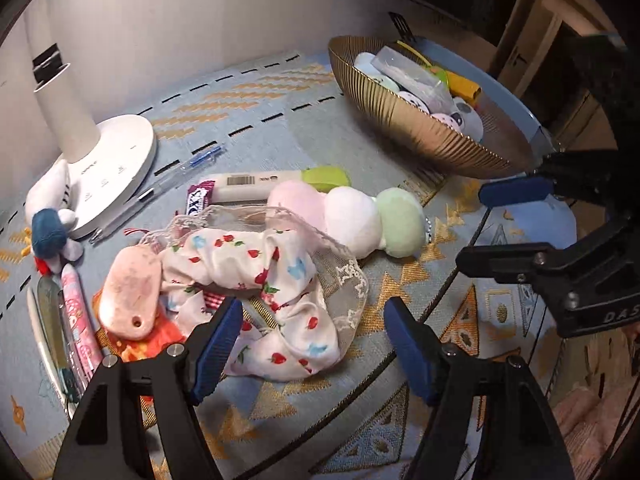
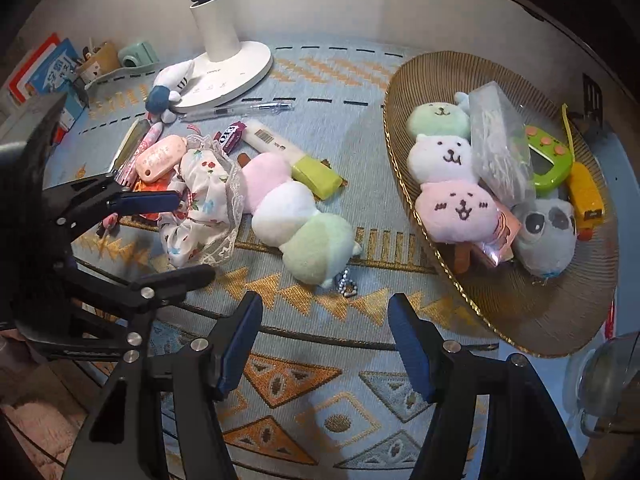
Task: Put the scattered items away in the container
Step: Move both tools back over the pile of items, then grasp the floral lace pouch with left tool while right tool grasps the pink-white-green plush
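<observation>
The biggest risk, I think, is the floral scrunchie [image 1: 272, 292]: its lace edge lies over the pink tag [image 1: 130, 294] and touches the three-ball plush [image 1: 348, 216], so a careless pinch can drag a neighbour or slip off the soft cloth. The left gripper [image 1: 312, 344] hangs low just over this scrunchie, jaws spread wide and holding nothing. The right gripper [image 2: 324, 340] is also released and empty, near the table edge, between the clutter on the left and the golden basket [image 2: 520, 312] on the right, which already holds several toys.
</observation>
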